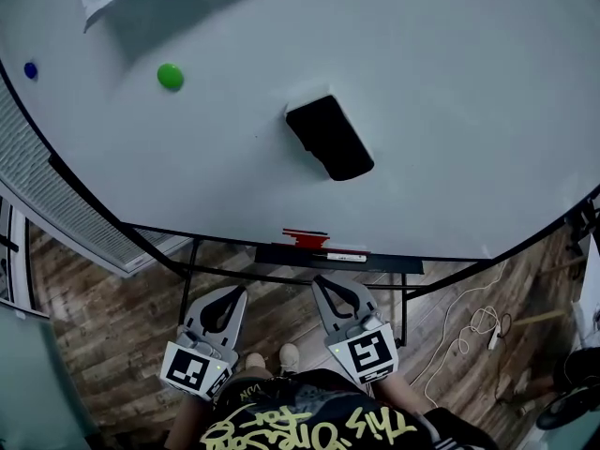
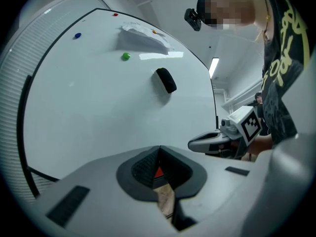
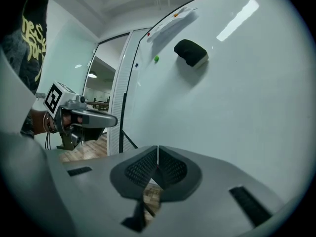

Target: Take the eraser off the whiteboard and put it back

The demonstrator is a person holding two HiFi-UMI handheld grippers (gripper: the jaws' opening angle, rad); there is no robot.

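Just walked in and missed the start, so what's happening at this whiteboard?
A person stands facing the whiteboard with a gripper in each hand. The left gripper and right gripper are both shut and empty, held low, short of the board. The black eraser sits on the board, untouched.

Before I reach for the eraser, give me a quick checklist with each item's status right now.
1. Eraser on the whiteboard, in plain view: ok.
2. Right gripper open for grasping: not ok, jaws shut, empty.
3. Left gripper empty: ok, jaws shut on nothing.
4. Way to eraser unobstructed: ok; green magnet sits apart from it.
5. Grippers close to eraser: not ok, both well short of it.
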